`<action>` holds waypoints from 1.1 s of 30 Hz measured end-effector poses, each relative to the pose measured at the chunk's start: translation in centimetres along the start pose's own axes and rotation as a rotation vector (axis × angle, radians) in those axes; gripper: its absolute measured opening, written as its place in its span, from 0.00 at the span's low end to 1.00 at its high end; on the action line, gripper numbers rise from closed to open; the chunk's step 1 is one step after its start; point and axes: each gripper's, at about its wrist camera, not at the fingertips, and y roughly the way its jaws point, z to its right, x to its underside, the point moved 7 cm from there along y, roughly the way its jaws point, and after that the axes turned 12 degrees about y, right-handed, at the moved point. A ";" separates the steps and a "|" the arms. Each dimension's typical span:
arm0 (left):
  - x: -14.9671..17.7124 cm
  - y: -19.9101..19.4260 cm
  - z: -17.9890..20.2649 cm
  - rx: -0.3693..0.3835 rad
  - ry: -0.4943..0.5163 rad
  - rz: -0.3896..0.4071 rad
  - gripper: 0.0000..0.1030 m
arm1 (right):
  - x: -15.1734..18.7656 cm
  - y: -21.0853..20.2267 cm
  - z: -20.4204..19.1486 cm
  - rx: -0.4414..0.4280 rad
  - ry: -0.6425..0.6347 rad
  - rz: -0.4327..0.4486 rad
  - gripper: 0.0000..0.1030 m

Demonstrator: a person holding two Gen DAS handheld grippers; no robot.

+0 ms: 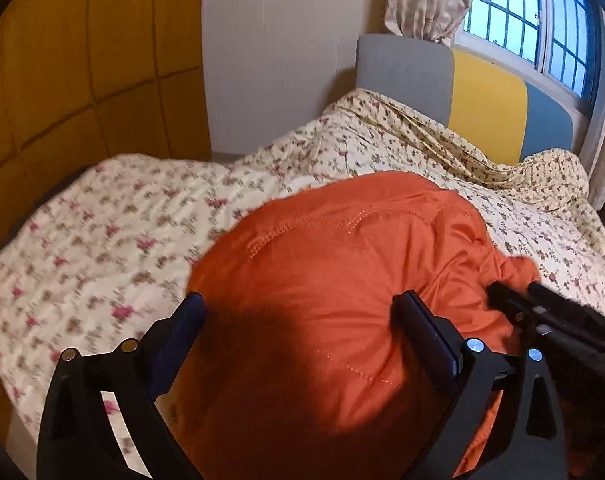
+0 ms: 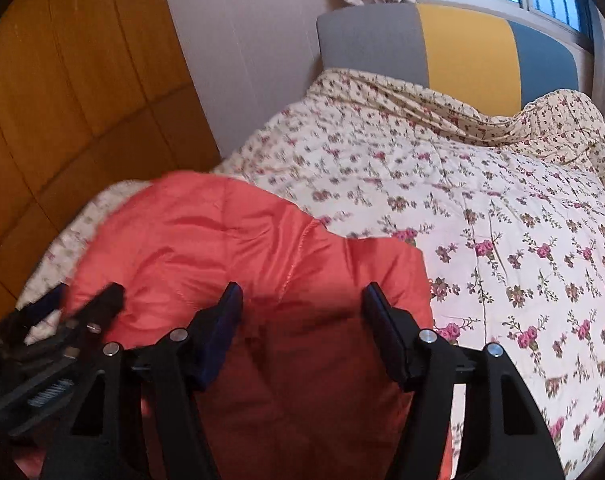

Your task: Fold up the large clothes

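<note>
We hold both claws spread and empty above the orange jacket (image 1: 342, 280) on the bed (image 1: 102, 232): left gripper (image 1: 298, 312), right gripper (image 2: 302, 300); unpinned, its puffy fold may spring open

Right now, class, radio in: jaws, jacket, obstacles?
Left gripper open, right gripper open, nothing held. Orange jacket bunched on quilt. Nothing in the way.

Bed with floral quilt, orange garment on top.

I see the bed (image 2: 366, 36) with its grey, yellow and blue headboard, covered by a cream floral quilt (image 2: 502, 220) rumpled near the headboard. An orange padded garment (image 1: 342, 280) lies directly on the quilt at the near end, bunched up, stitch lines showing.
</note>
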 end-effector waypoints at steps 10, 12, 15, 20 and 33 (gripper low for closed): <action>0.4 2.4 0.8 -0.020 0.003 0.017 0.97 | 1.1 2.3 1.7 -0.012 0.029 0.002 0.61; 0.4 2.9 1.0 -0.028 0.006 0.020 0.97 | 1.3 2.6 1.9 -0.010 0.035 -0.004 0.61; 0.4 3.5 1.2 -0.053 0.017 0.026 0.97 | 1.3 3.5 2.3 -0.010 0.039 -0.010 0.61; 0.4 4.4 1.4 -0.065 0.018 0.035 0.97 | 1.5 4.3 2.6 -0.019 0.059 0.001 0.61; 1.0 0.2 1.0 -0.055 -0.004 0.064 0.97 | 2.5 -1.7 2.5 0.011 0.067 0.012 0.86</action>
